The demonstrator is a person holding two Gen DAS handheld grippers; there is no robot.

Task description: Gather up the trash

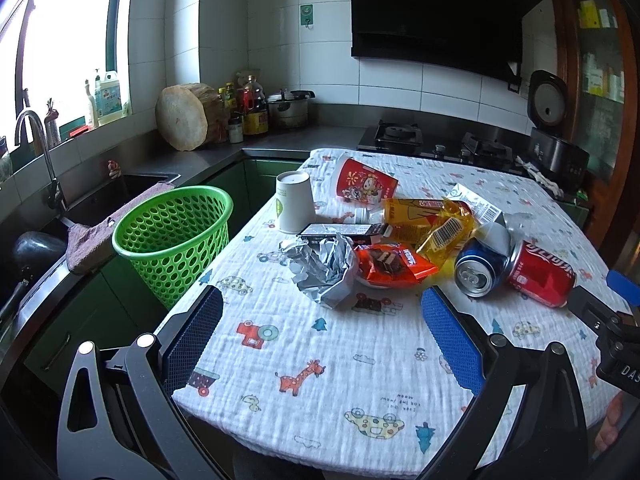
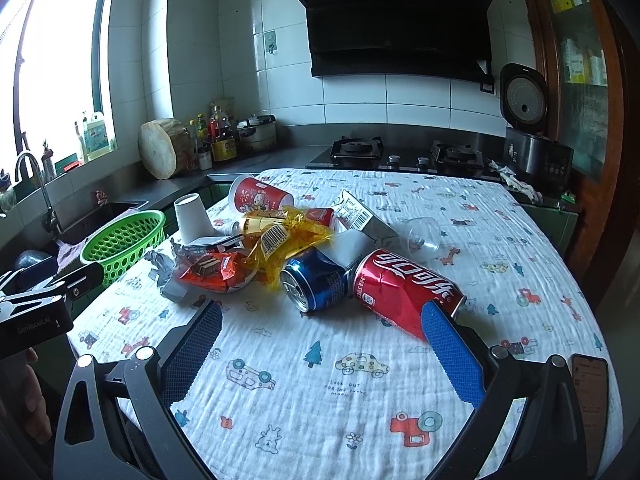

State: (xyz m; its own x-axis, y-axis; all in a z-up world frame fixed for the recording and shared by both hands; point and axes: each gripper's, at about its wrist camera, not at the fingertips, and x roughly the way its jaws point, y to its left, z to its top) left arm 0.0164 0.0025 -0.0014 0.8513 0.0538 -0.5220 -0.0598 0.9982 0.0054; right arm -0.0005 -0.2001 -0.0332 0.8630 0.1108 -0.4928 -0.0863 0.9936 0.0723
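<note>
Both claws hang low over the near edge of the tabletop (image 1: 320,380), spread wide, nothing between the pads. Left claw (image 1: 322,312) faces the crumpled grey paper (image 1: 324,268), well short of it. Right claw (image 2: 320,328) faces the cans; its blue right pad sits just in front of the red can (image 2: 404,288), overlapping it in view, contact unclear. Trash is heaped mid-tabletop on the cartoon-print cloth: red can lying on its side, dented blue can (image 2: 314,280) touching it on the left, open end toward the claws. Yellow wrapper (image 2: 288,244) with barcode behind the blue can, orange-red snack packet (image 2: 216,272) left of that, grey paper at the left end. Black box (image 1: 344,232) behind the paper. White cup (image 1: 294,202) stands upside down at the left edge, red printed cup (image 1: 366,186) lies tipped behind it. White carton (image 2: 358,214) and a clear plastic cup (image 2: 422,236) lie on the far right of the pile. Green basket (image 1: 176,236) stands off the tabletop's left side, beside the sink (image 1: 116,192). A phone (image 2: 590,396) lies at the near right corner.
</note>
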